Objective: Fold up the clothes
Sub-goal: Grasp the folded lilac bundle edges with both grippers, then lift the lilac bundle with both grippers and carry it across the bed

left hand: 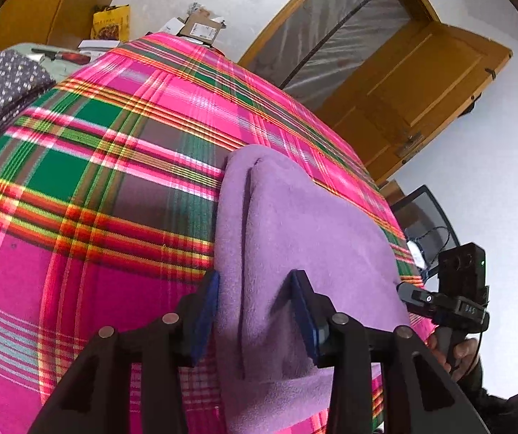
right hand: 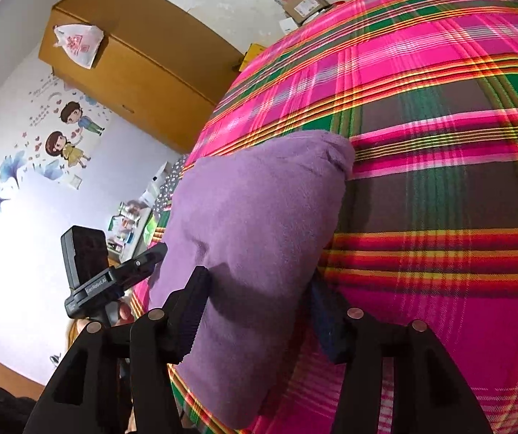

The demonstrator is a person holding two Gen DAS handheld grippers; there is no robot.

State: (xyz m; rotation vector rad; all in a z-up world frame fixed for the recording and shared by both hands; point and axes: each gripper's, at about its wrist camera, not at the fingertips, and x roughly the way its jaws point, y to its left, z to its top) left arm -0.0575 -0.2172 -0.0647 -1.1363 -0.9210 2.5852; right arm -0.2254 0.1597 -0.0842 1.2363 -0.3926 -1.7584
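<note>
Both grippers, left [left hand: 255,311] and right [right hand: 259,311], stand part-open astride the folded purple fleece cloth [left hand: 295,238], its long axis running straight ahead of them across the pink plaid bedspread [left hand: 114,166].

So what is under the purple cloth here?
The purple cloth lies on the pink plaid cover, which shows on all sides of it. Whether anything else sits beneath it cannot be seen; the fabric hides that.

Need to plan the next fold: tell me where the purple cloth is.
The purple cloth lies on the plaid bedspread near its front edge, with the left claw and right claw each open around its near end.
</note>
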